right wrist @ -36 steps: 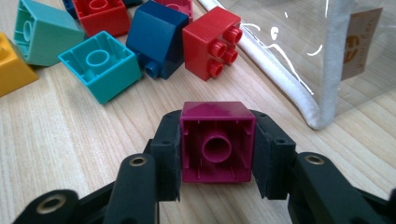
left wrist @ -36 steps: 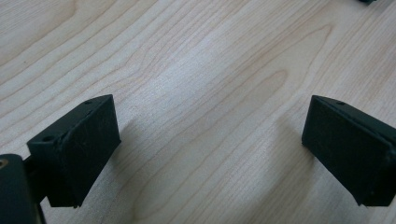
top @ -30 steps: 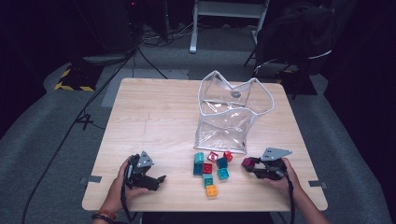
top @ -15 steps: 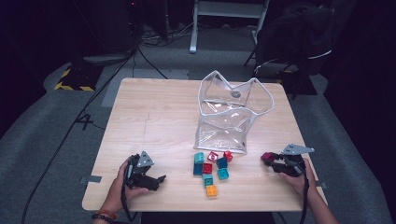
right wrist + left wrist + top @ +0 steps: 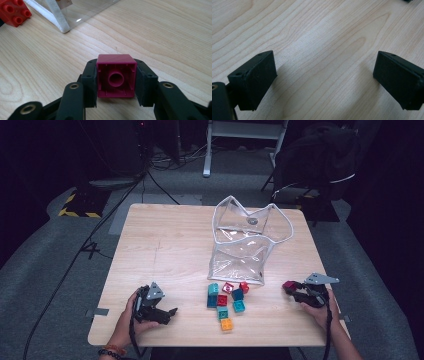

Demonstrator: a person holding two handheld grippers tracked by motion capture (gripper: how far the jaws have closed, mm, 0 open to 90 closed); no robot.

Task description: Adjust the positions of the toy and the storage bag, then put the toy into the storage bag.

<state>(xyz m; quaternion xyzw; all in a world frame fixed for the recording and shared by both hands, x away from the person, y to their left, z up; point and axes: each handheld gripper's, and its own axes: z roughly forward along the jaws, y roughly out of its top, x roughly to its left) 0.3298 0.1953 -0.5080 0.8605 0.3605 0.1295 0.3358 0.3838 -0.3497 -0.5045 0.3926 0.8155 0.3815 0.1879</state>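
No brand, label or readable writing shows on any of the blocks, the pouch or the tools. The right tool (image 5: 116, 82) grips a magenta block (image 5: 116, 76), its two black pads pressed flat on the block's opposite sides; the block's hollow underside with its round tube faces the right gripper view's camera, so its studded top is hidden. In the high view the right tool (image 5: 295, 292) sits near the right edge of the tabletop (image 5: 165, 245), with the magenta block (image 5: 289, 286) at its tip, well apart from the block pile and just off the lower right corner of the clear pouch (image 5: 247, 242). The left tool (image 5: 324, 75) stands open, jaws wide apart over bare wood with nothing between them; in the high view the left tool (image 5: 167, 312) rests near the front left of the tabletop. The clear pouch, white-edged with a round snap, lies flat; in the right gripper view only its corner (image 5: 62, 15) is in frame, cut off at the top. A red block (image 5: 13, 11) beside it is cropped by the left edge. The loose pile holds teal blocks (image 5: 213, 295), red ones (image 5: 244, 287) and an orange block (image 5: 226, 324); at this distance their studs are hard to make out
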